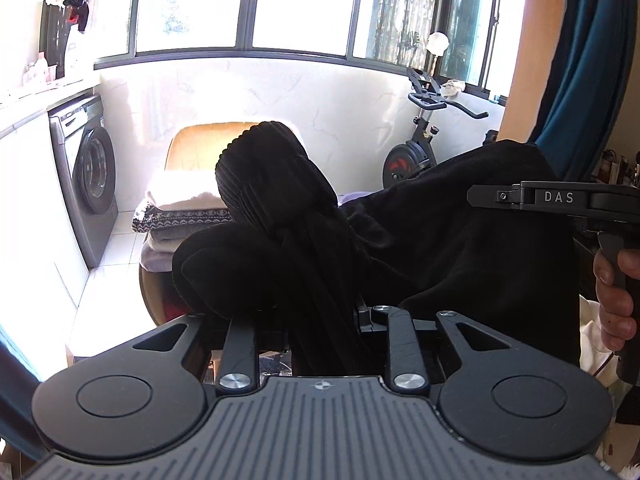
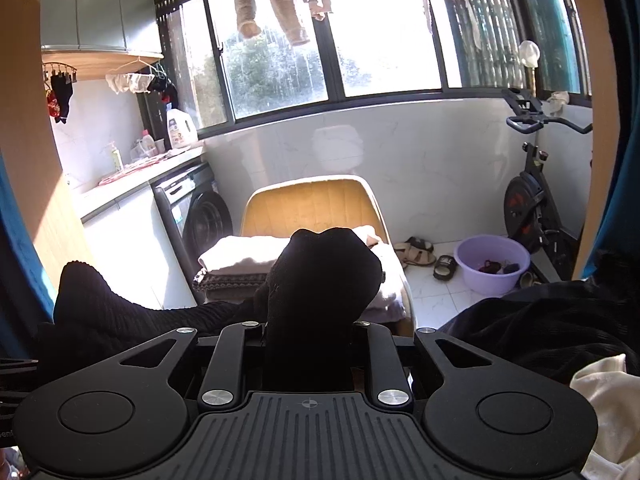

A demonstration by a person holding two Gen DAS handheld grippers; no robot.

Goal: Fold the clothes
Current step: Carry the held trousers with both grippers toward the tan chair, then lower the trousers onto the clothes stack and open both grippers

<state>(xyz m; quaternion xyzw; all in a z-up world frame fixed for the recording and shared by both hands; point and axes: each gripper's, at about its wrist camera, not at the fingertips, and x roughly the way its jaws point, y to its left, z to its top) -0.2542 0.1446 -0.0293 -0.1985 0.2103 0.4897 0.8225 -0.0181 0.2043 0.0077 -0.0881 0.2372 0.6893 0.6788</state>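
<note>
Looking along the left wrist, we see our left claw (image 1: 320, 320) clenched on a black garment (image 1: 440, 240) (ribbed cuff upright), which stretches to the right claw (image 1: 480, 196). From the right wrist, our right claw (image 2: 308, 328) pinches another bunch of it; beyond, a lilac basin (image 2: 494, 276) holds a few small dark items.

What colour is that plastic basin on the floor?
The basin is pale purple, clearest in the right wrist view.
</note>
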